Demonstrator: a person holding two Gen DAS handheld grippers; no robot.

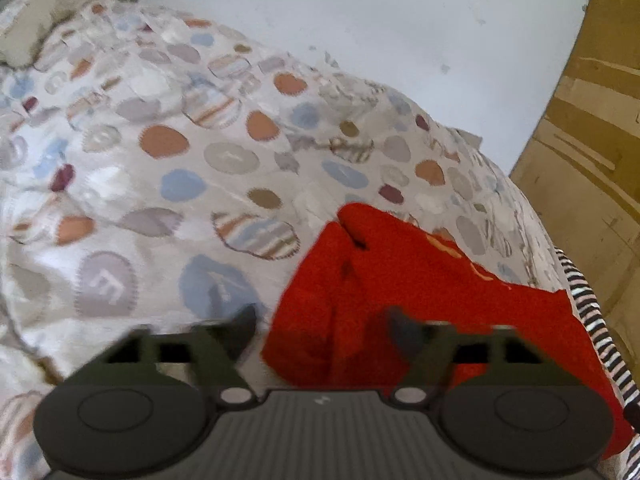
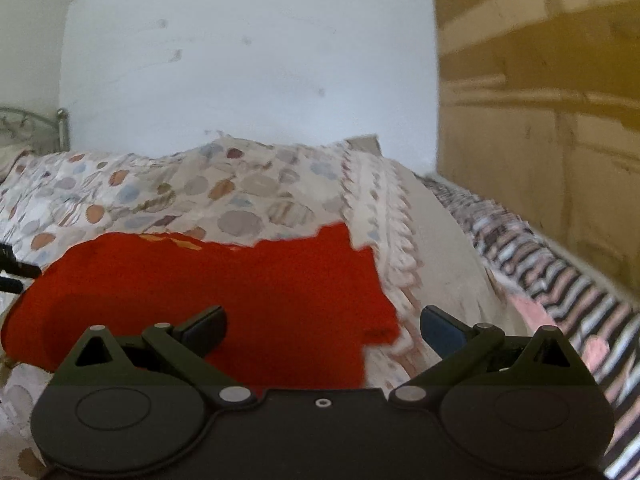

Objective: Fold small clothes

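Both of my grippers hang over the red garment [image 2: 224, 288], which lies flat on the patterned bedspread [image 1: 160, 152] of the bed. My left gripper [image 1: 322, 326] has its jaws wide and empty above the garment's left edge. My right gripper [image 2: 323, 326] also has its jaws spread wide, holding nothing, over the garment's right edge, with a striped cloth [image 2: 560, 292] farther right.

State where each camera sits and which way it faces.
Left wrist: on the left gripper, looking down over the red garment's left edge and the spotted bedspread; its open fingers show.
Right wrist: on the right gripper, facing the wall across the garment's right edge; open fingers show.
Shared: garment, bedspread, wall, cardboard.
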